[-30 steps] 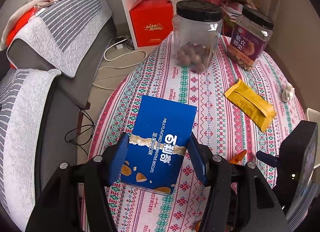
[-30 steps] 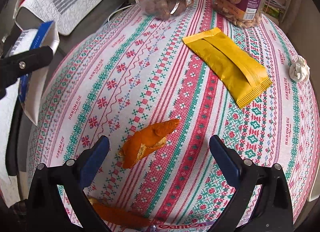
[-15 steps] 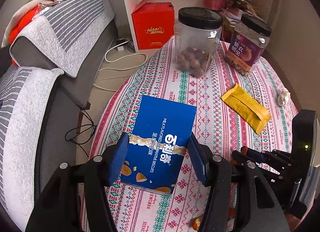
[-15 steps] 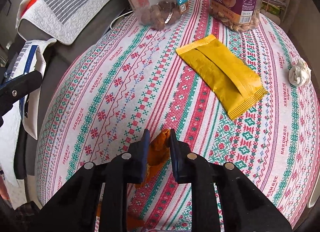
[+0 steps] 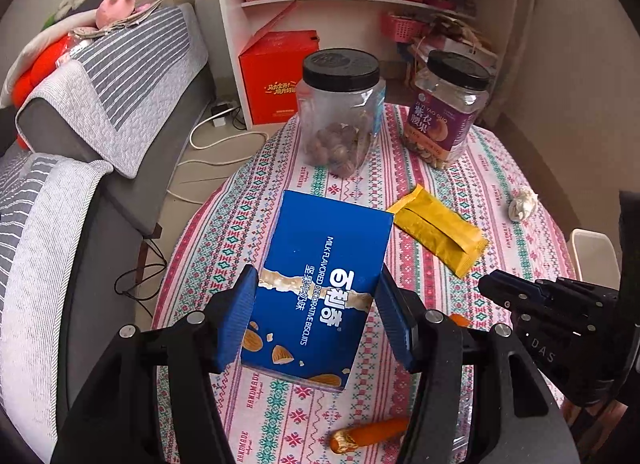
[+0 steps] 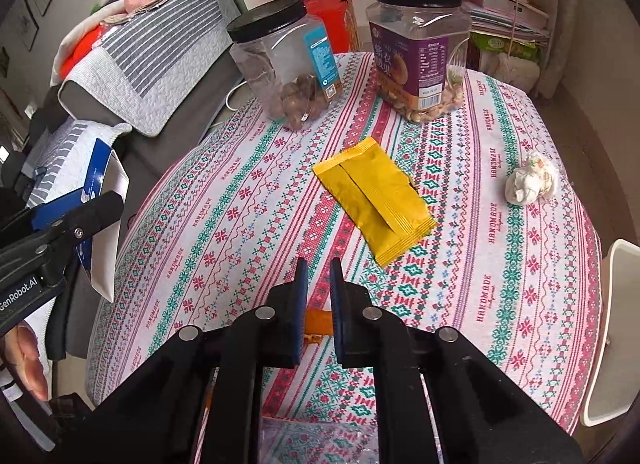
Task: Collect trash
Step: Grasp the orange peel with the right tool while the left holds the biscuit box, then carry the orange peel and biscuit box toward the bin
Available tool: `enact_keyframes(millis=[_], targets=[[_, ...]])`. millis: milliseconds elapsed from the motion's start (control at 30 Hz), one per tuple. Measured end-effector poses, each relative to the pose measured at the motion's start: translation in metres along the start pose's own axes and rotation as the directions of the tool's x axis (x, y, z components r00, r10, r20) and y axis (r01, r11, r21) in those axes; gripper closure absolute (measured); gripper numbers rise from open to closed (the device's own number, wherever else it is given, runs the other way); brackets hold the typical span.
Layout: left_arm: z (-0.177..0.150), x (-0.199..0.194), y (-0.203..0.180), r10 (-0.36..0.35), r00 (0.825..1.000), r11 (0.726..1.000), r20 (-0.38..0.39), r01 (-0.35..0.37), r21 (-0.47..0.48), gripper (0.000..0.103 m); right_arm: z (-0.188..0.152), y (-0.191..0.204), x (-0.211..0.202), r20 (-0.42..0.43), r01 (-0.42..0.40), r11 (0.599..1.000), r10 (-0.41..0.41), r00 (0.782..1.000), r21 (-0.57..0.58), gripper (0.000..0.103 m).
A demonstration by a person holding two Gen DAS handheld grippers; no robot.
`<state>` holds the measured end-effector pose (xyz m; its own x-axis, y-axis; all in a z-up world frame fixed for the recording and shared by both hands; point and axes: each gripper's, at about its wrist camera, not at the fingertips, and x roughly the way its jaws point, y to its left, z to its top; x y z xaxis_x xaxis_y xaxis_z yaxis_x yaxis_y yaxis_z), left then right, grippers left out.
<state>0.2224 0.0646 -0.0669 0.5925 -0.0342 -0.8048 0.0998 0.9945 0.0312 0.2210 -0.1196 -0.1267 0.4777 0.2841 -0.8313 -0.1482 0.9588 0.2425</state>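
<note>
Our right gripper (image 6: 319,280) pinches the orange peel (image 6: 318,322); the blue box (image 5: 320,288), squeezed by our left gripper (image 5: 316,312), waits off to its left.

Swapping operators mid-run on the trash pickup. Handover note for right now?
Left gripper: shut on the blue biscuit box, held above the table.
Right gripper: shut on a piece of orange peel, lifted off the cloth.
On the table: yellow wrapper, crumpled tissue, a second peel near the front edge. The two nut jars stand at the back.
Done: box and one peel picked up.
Left: drop both, then wrapper, tissue and second peel. No bin in view.
</note>
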Motion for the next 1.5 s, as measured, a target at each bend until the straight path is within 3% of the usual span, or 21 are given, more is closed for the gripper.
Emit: enact_keyframes(millis=[67,133,333,433,600,667,733,767,900,1233,1500], targets=[[-0.001,-0.004,-0.006,-0.019,1.0,1.0,0.001,0.019,-0.004,0.045,-0.002,-0.004,0.006,-0.04,-0.005,1.0,0.005,0.999,0.0,0.086],[-0.002,-0.007,-0.01,-0.027,1.0,1.0,0.008,0.027,-0.004,0.045,-0.009,-0.008,0.018,-0.088,0.018,1.0,-0.018,0.996,0.003,0.044],[-0.005,-0.004,0.001,-0.012,1.0,1.0,0.001,0.012,-0.024,0.045,-0.027,-0.017,0.05,-0.154,-0.003,0.989,0.026,0.988,0.149,0.043],[-0.007,0.002,0.009,-0.007,1.0,0.999,-0.014,0.006,-0.033,0.045,-0.025,-0.007,0.059,-0.148,0.015,0.99,0.006,0.989,0.142,0.043],[-0.009,0.008,0.018,-0.002,0.999,0.999,-0.033,0.001,-0.041,0.045,-0.023,0.014,0.075,-0.157,0.063,0.995,-0.05,0.986,0.077,0.029],[-0.01,0.009,0.022,-0.002,0.999,0.999,-0.041,0.0,-0.044,0.045,-0.022,0.018,0.081,-0.165,0.083,0.995,-0.074,0.984,0.05,0.029],[-0.011,0.01,0.023,0.0,0.999,0.999,-0.046,-0.002,-0.044,0.045,-0.024,0.022,0.084,-0.161,0.108,0.994,-0.105,0.981,0.009,0.037],[-0.011,0.01,0.024,0.0,0.999,0.999,-0.048,-0.002,-0.042,0.045,-0.025,0.023,0.085,-0.16,0.113,0.994,-0.113,0.981,-0.005,0.051],[-0.011,0.01,0.023,0.001,0.999,0.999,-0.048,-0.003,-0.041,0.045,-0.026,0.017,0.076,-0.136,0.097,0.995,-0.096,0.986,0.0,0.063],[-0.007,0.003,0.013,-0.001,1.0,0.999,-0.024,0.0,-0.038,0.045,-0.014,-0.002,0.028,-0.042,0.093,0.996,-0.093,0.995,0.003,0.066],[0.002,-0.008,-0.017,-0.02,1.0,1.0,0.011,0.02,-0.01,0.045,-0.004,-0.041,-0.016,0.026,0.13,0.991,-0.131,0.991,0.017,0.065]])
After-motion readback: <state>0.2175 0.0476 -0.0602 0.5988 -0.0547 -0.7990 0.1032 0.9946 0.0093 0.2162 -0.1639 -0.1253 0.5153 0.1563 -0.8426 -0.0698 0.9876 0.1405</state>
